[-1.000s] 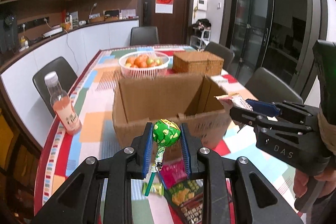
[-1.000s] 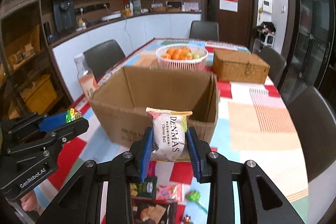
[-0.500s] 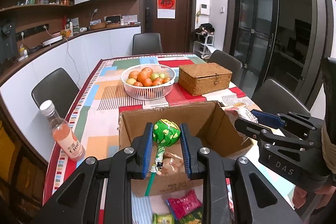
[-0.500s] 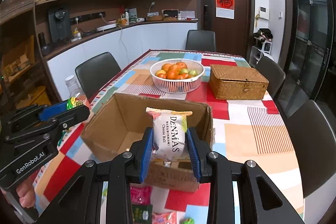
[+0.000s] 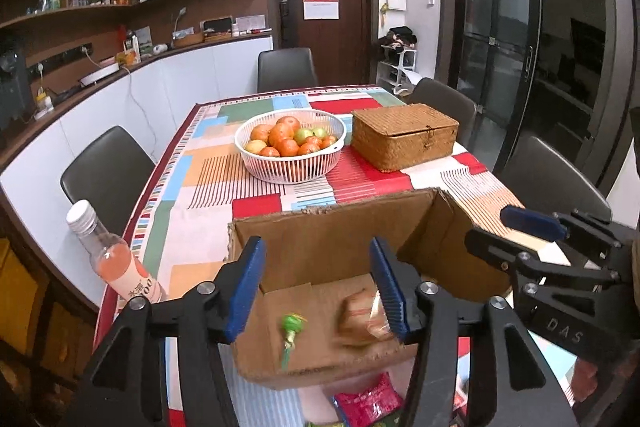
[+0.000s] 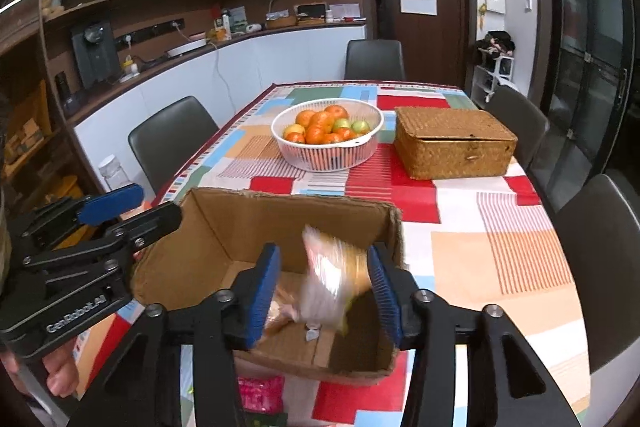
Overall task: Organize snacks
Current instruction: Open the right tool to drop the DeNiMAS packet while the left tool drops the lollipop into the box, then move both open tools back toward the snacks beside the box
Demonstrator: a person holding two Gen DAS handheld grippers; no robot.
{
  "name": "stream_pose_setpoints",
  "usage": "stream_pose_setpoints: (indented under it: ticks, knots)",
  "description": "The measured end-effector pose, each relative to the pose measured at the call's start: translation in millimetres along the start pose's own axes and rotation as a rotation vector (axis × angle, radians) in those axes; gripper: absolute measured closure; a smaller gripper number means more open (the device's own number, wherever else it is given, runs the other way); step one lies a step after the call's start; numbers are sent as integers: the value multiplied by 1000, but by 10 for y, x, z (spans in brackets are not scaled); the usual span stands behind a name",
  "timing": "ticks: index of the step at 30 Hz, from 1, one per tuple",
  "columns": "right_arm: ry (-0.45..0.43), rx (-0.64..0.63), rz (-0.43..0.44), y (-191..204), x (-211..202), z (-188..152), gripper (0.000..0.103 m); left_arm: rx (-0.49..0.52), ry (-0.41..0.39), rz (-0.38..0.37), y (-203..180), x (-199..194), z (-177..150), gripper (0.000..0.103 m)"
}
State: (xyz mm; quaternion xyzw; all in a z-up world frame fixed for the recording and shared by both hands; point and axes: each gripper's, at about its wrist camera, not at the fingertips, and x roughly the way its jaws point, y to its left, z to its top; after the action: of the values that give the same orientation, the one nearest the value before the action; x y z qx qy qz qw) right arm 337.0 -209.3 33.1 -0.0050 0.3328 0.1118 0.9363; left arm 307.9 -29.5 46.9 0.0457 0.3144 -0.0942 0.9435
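An open cardboard box (image 5: 336, 223) (image 6: 288, 215) stands on the patchwork tablecloth. My left gripper (image 5: 316, 283) is open above it. A green lollipop (image 5: 291, 331) drops free into the box beside a blurred snack bag (image 5: 362, 315). My right gripper (image 6: 326, 289) is open above the box too. A blurred cheese-ball bag (image 6: 330, 283) falls between its jaws, touching neither. Each gripper shows in the other's view, the right one (image 5: 532, 231) and the left one (image 6: 120, 207).
A white basket of fruit (image 5: 290, 143) and a wicker box (image 5: 404, 135) stand behind the cardboard box. A pink drink bottle (image 5: 116, 259) stands at the left table edge. Snack packets (image 5: 368, 403) (image 6: 260, 393) lie in front of the box. Chairs surround the table.
Both grippers rose over the box and opened. The lollipop left the left gripper and the cheese-ball bag left the right gripper; both are falling into the box.
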Motion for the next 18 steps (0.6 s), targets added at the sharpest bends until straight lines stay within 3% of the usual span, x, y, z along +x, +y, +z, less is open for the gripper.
stream_pose_setpoints:
  ticks: [8, 18]
  knots:
    - [-22, -49, -3, 32, -354, -279, 56, 48, -17, -64, -209, -351, -277, 46]
    - [16, -90, -13, -6, -676, -688, 56, 104, -12, -108, -475, -635, -588, 40]
